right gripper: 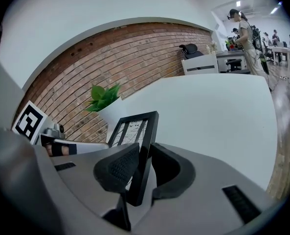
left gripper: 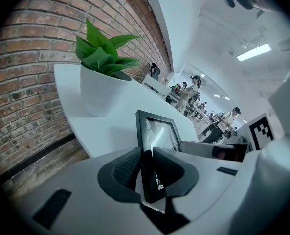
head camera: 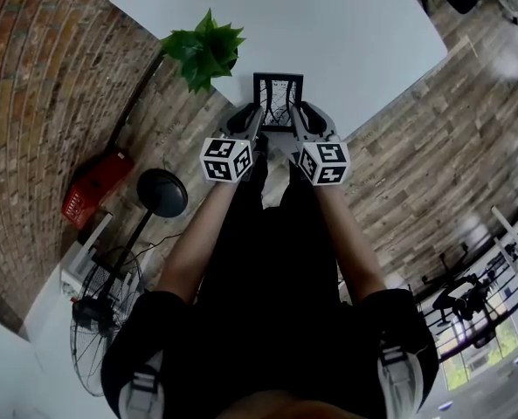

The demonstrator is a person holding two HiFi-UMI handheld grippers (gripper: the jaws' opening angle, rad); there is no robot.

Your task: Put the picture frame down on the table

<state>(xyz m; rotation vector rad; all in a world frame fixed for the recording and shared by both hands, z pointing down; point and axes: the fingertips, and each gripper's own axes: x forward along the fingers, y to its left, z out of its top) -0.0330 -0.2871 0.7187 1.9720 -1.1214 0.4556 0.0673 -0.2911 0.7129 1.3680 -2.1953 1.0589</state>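
Fingers (left gripper: 122,170) of the left gripper (left gripper: 145,166) are closed on the left side of the picture frame (left gripper: 157,133), their dark ribbed pads pressing its thin black edge from front and back. The right gripper (right gripper: 144,154) has the same hold on the opposite side, its fingers (right gripper: 116,169) shut on the black edge with only the frame's thickness between them.

In the head view the frame stands upright between the two, the left gripper at its 8 o'clock and the right at its 4 o'clock, each carrying a cube with square markers. The frame sits over the near edge of the white counter (head camera: 355,24). Its lower edge is hidden behind the fingers, so I cannot tell whether it touches the surface.

A leafy green plant (head camera: 204,49) in a white pot (left gripper: 98,94) stands on the counter at the frame's 10 o'clock, well apart from it and near the brick wall (left gripper: 32,72). On the wooden floor (head camera: 416,164) at 8 o'clock lie a red object (head camera: 93,186) and a black round stand base (head camera: 161,192), with a wire fan (head camera: 101,321) further toward 7 o'clock. People stand at desks far behind the counter in both gripper views.
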